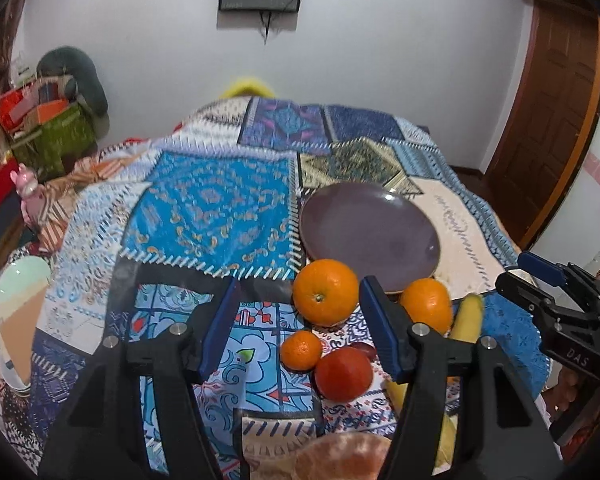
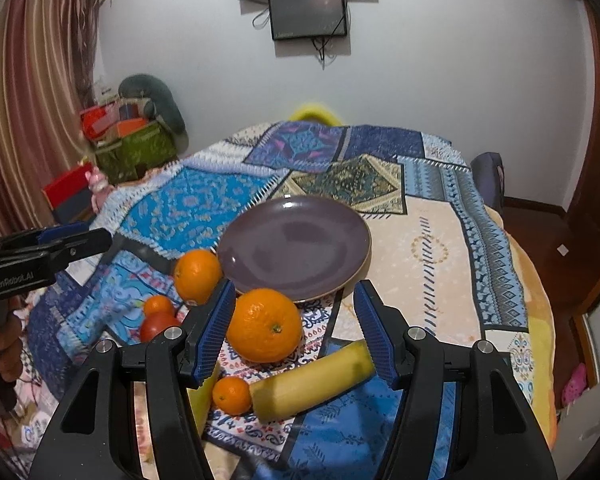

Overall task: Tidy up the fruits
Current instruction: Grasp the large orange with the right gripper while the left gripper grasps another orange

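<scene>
Fruit lies loose on a patterned bedspread [image 2: 432, 248] just in front of an empty purple plate [image 2: 296, 248], so the step in hand looks like the first pick. The right gripper [image 2: 296, 332] hovers with its blue pads partly apart and nothing between them; a large orange [image 2: 265, 325] sits just beyond its left pad and a banana [image 2: 312, 384] lies across below it. The left gripper [image 1: 300, 332] is likewise half open and empty, with a second orange [image 1: 325, 292], a small mandarin [image 1: 301, 350] and a red fruit [image 1: 343, 374] ahead of it and a third orange [image 1: 426, 305] beyond its right pad. To do this well, each gripper should centre one round fruit between its pads before closing, squeeze gently at the widest part so it cannot roll out, and approach from above, since the soft bedding may let neighbours shift. The two grippers are near each other, so taking turns over the plate would avoid a knock.
</scene>
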`<state>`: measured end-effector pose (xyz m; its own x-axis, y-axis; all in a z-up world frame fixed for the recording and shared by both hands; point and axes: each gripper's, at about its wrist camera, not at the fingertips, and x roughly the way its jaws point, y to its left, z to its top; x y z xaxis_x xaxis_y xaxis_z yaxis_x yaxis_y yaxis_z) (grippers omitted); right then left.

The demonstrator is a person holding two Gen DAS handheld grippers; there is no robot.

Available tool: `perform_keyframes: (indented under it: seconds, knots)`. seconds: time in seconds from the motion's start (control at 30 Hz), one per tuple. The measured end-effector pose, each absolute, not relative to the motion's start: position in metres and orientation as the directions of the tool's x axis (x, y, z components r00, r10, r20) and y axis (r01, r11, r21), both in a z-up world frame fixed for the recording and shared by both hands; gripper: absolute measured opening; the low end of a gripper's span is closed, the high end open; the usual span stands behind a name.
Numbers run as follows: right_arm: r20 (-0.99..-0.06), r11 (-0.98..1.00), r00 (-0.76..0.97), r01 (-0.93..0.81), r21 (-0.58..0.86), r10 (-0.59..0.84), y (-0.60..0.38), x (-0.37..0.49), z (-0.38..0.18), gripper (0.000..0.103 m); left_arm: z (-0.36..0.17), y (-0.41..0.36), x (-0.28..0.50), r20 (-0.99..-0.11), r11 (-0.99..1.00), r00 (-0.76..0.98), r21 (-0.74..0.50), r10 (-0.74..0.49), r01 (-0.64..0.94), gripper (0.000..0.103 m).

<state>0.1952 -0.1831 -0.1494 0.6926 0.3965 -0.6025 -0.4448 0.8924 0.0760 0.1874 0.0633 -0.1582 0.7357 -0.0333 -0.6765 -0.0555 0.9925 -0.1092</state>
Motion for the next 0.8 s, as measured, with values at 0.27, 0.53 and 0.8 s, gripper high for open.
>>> perform_keyframes:
  seconds: [0.27, 0.53, 0.8]
  knots:
    - [-0.658, 0.879, 0.63, -0.466, 0.105, 0.413, -0.173, 0.217, -0.173, 0.067, -0.186, 0.066, 0.219, -0.728, 0.991, 0.684, -0.12, -0.051, -0.053, 0.066]
    - [-0.696, 0.852, 0.562, -0.505, 0.139, 0.447, -0.158, 0.229, -0.191, 0.069, -0.208, 0.057, 0.243, -0.765, 0.991, 0.637, -0.13, -0.092, -0.013, 0.067]
    - [-0.724, 0.846, 0.52, -0.508, 0.163, 0.452, -0.153, 0.237, -0.207, 0.074, -0.226, 0.052, 0.26, -0.791, 0.989, 0.601, -0.148, -0.116, -0.004, 0.072]
